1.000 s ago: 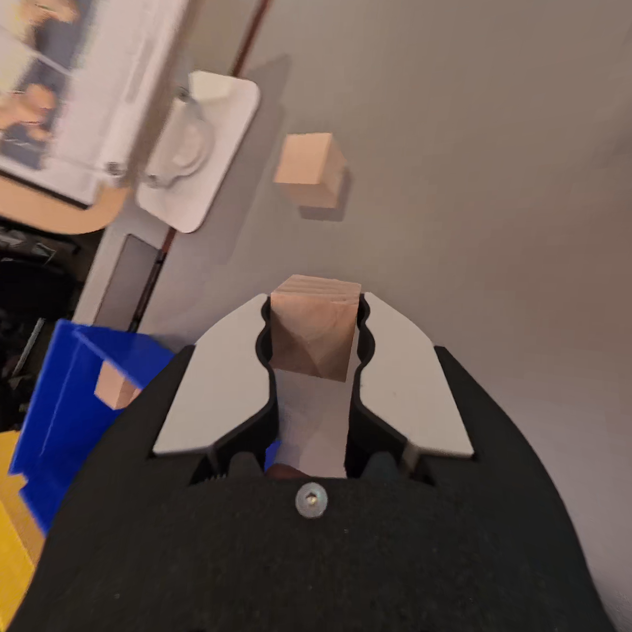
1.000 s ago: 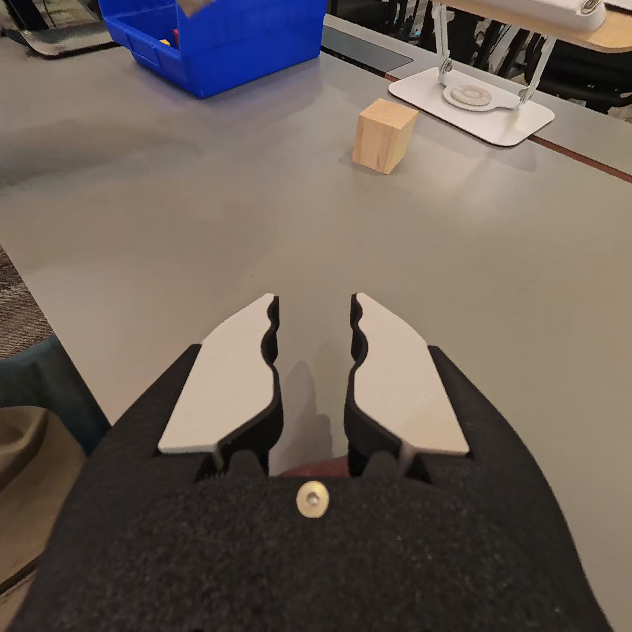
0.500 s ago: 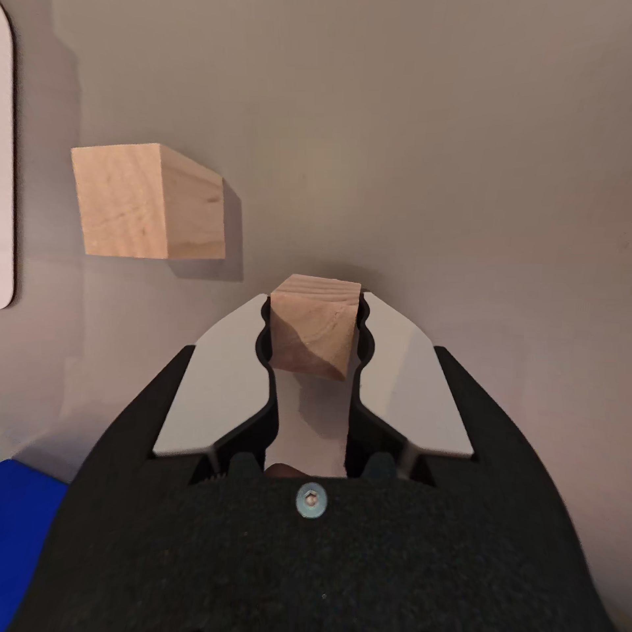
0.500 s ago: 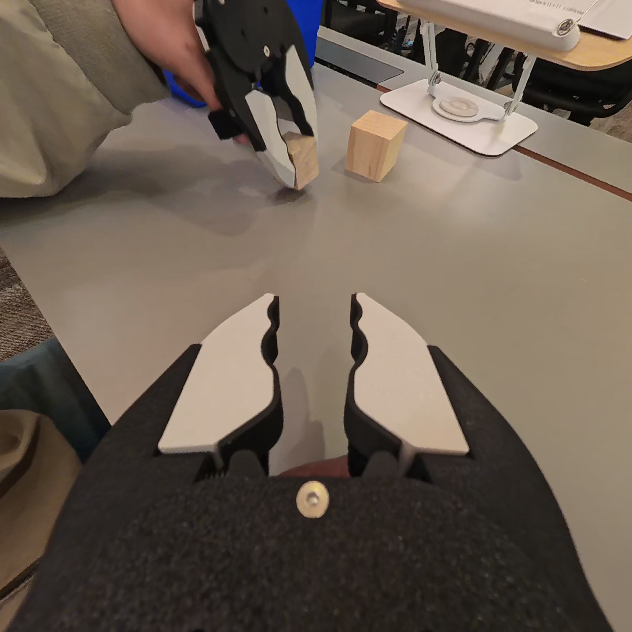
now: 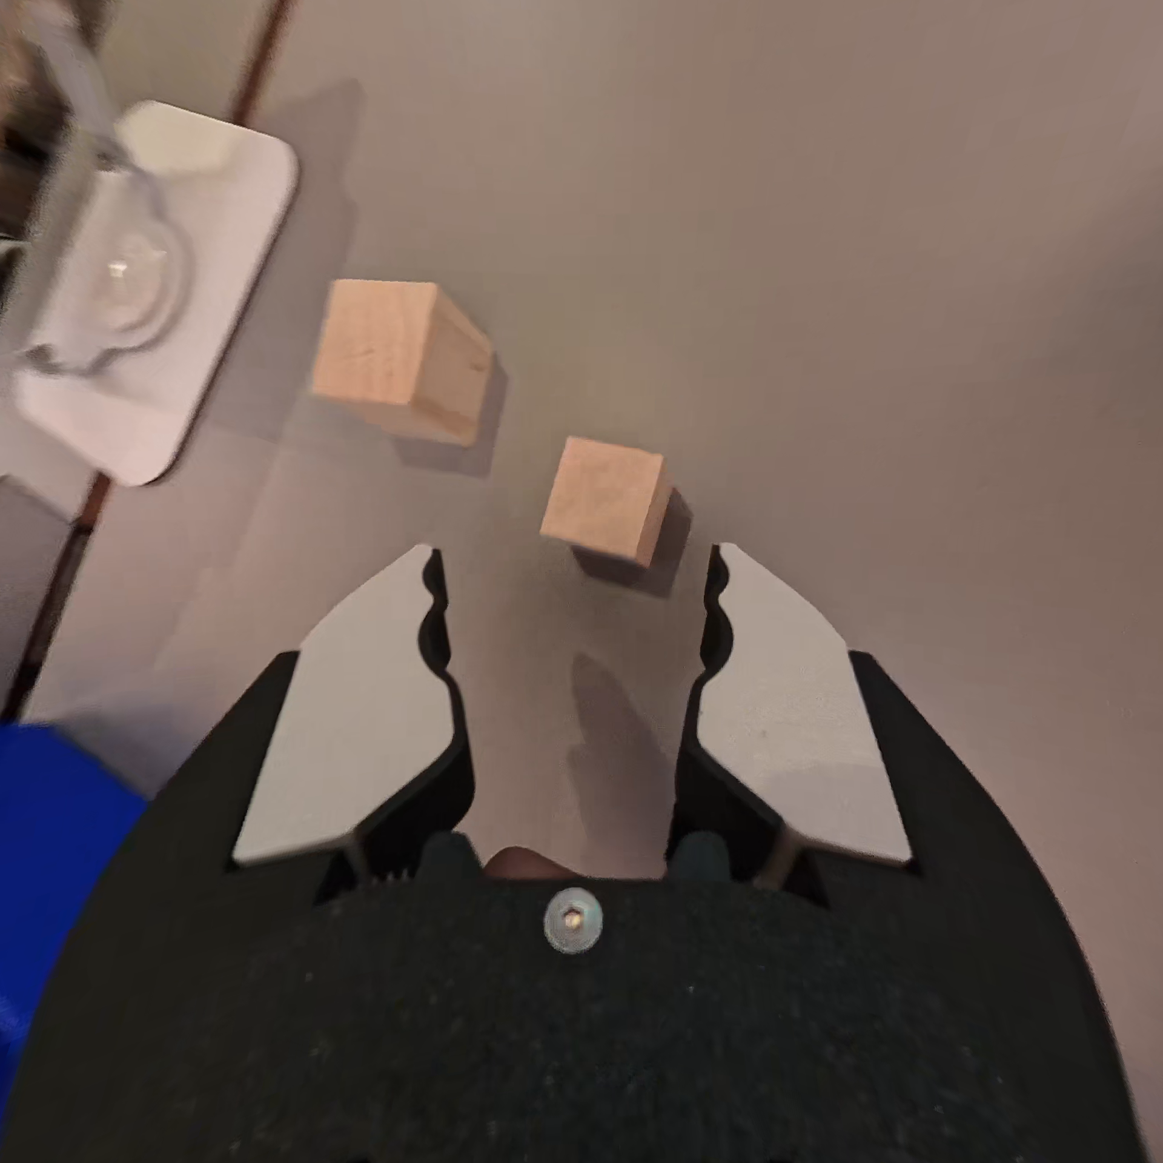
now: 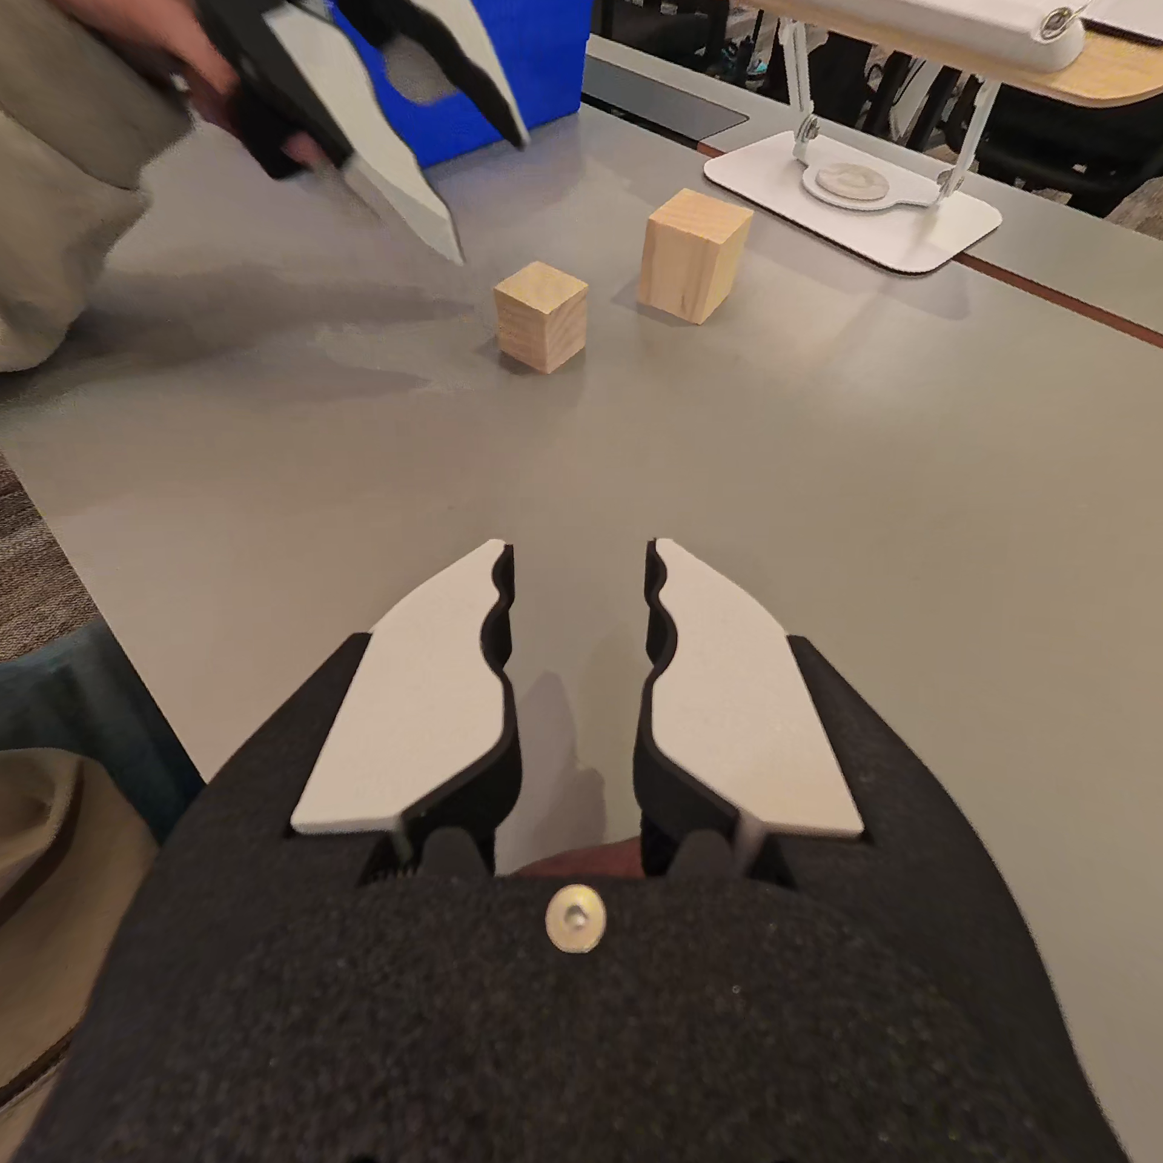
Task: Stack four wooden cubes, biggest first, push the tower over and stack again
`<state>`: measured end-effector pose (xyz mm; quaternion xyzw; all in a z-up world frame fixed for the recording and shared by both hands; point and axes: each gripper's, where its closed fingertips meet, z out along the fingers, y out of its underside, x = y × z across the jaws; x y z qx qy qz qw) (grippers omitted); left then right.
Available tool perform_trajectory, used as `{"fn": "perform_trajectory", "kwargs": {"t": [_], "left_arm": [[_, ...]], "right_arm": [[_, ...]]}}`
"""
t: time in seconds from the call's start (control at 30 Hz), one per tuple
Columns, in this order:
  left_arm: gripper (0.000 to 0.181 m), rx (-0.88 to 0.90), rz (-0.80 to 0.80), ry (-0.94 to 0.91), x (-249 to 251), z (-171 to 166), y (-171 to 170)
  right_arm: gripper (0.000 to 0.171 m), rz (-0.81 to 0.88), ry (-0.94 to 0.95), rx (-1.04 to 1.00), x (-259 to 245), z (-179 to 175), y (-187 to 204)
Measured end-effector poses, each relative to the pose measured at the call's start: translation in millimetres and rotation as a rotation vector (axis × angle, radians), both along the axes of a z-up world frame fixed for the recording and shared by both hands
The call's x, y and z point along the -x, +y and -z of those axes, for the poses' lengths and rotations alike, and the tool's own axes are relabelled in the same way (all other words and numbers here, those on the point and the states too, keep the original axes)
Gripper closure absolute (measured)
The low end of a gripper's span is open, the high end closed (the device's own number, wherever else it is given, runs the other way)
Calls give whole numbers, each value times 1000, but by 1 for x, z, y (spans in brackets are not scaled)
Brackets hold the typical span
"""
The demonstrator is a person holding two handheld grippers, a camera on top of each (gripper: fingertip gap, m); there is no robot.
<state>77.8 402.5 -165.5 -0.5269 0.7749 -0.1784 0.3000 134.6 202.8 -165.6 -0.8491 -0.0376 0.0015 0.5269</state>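
since the left gripper point(image 5: 573, 554) gapes wide and empty, regrasp the smaller cube point(image 5: 604, 500) squarely, then centre it on the bigger cube point(image 5: 396, 359); right gripper point(image 6: 579, 547) sits narrowly parted, empty.

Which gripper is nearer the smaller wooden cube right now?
Left. The left gripper hangs open just above and beside the smaller cube; the right gripper hovers open well back from it over bare table.
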Motion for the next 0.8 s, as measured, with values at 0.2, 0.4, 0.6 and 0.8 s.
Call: {"fn": "perform_trajectory", "kwargs": {"t": [0.2, 0.4, 0.6, 0.8], "left_arm": [[100, 211, -170, -356, 95, -55, -26], [94, 396, -516, -572, 190, -47, -10], [103, 293, -733, -581, 240, -39, 28], [109, 17, -891, -352, 228, -51, 137]], "right_arm": [[132, -9, 18, 16, 3, 9, 2], [132, -18, 20, 27, 6, 13, 5], [132, -29, 11, 33, 10, 14, 6], [132, -29, 5, 23, 10, 9, 4]]}}
